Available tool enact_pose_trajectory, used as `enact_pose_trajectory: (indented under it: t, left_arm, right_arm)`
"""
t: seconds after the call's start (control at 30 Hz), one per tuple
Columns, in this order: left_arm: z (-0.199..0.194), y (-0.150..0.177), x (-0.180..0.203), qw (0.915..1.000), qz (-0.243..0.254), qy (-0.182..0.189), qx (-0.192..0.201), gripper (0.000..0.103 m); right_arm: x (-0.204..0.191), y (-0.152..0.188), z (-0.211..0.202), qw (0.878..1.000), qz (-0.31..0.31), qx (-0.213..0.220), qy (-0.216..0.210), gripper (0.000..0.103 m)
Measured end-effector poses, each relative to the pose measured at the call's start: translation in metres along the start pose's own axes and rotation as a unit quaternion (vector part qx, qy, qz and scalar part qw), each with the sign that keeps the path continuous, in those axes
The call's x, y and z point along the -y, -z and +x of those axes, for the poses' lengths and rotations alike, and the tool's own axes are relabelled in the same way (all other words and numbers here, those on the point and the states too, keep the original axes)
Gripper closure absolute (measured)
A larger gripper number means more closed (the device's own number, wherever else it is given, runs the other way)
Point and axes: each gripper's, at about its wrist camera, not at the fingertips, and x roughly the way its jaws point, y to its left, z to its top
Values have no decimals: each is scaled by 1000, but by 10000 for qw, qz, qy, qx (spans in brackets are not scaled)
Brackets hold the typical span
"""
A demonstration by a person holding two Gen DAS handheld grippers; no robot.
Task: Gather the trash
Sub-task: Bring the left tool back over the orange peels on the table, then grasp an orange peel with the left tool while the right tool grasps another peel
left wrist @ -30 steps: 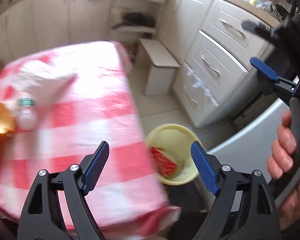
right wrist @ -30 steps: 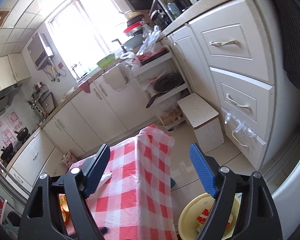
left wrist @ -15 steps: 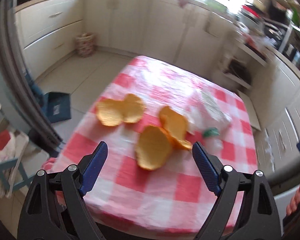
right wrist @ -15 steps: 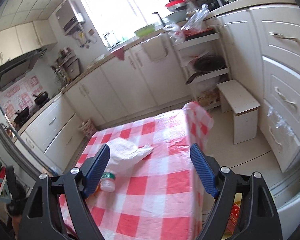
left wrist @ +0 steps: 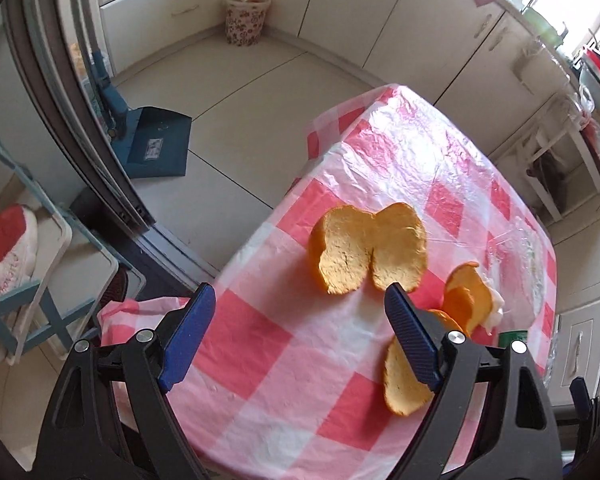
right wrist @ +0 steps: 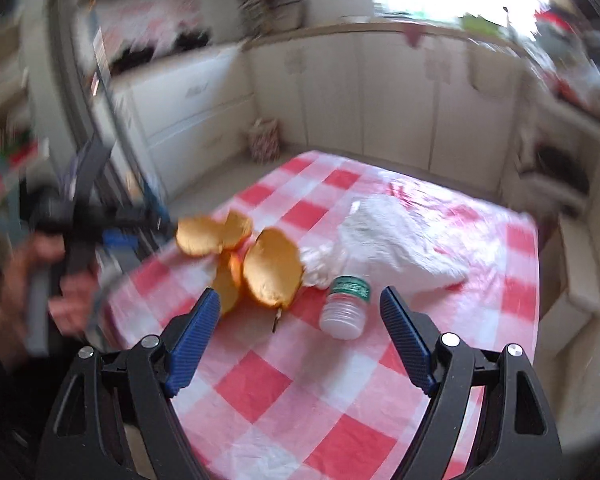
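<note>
Orange peels lie on the red-and-white checked tablecloth [left wrist: 284,360]. A large double peel [left wrist: 368,252] lies just ahead of my open, empty left gripper [left wrist: 300,336]; smaller peels [left wrist: 464,300] lie to its right, one [left wrist: 404,388] partly behind the right finger. In the right wrist view the peels [right wrist: 272,268], a small plastic bottle with a green label [right wrist: 346,308] and a crumpled white plastic bag [right wrist: 396,240] lie ahead of my open, empty right gripper [right wrist: 300,328]. The left gripper [right wrist: 84,232] shows blurred at the table's left edge.
A blue dustpan [left wrist: 156,140] stands on the floor left of the table. A patterned small bin [left wrist: 246,20] sits by the far cabinets. A blue-framed rack [left wrist: 28,280] stands at the left. White cabinets [right wrist: 380,92] line the walls.
Both grippers have swung from the yellow bin and the floor on the right over to the table. The left one now hovers close over the orange peels. Both stayed open.
</note>
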Motion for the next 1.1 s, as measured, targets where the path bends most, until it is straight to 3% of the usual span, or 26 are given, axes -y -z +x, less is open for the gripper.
enact_pose_trajectory:
  t: [0.1, 0.17, 0.23, 0.5, 0.57, 0.63, 0.67, 0.73, 0.9, 1.1]
  left_arm:
    - [11, -9, 1, 9997, 168, 27, -167, 20]
    - [16, -13, -2, 9996, 200, -19, -177, 21]
    - [17, -17, -3, 9996, 216, -42, -162, 20]
    - [43, -27, 3, 9984, 344, -62, -452, 22]
    - [47, -27, 9, 9977, 477, -35, -487, 36]
    - [48, -27, 14, 9969, 636, -107, -448, 54]
    - [48, -27, 17, 9964, 734, -123, -416, 75]
    - [49, -28, 19, 9958, 759, 27, -512, 90]
    - [27, -33, 22, 9966, 699, 354, -249, 93]
    - [1, -34, 34, 9936, 818, 775, 72, 94]
  right_arm:
    - [-37, 3, 29, 9958, -865, -289, 22, 24]
    - [-47, 6, 44, 9928, -1119, -427, 66, 31]
    - [-50, 6, 56, 9917, -1181, -505, 41, 38]
    - [-47, 3, 97, 9896, -1275, -641, 180, 51]
    - [-48, 3, 101, 9886, -1340, -656, 180, 56]
    - [-49, 4, 102, 9889, -1303, -705, 119, 70]
    - [-48, 4, 103, 9897, -1240, -718, 29, 73]
    - [-41, 1, 100, 9925, -964, -715, -244, 93]
    - [1, -8, 71, 9919, 327, -372, -1170, 94]
    - [42, -4, 28, 9658, 1424, 234, -2154, 94]
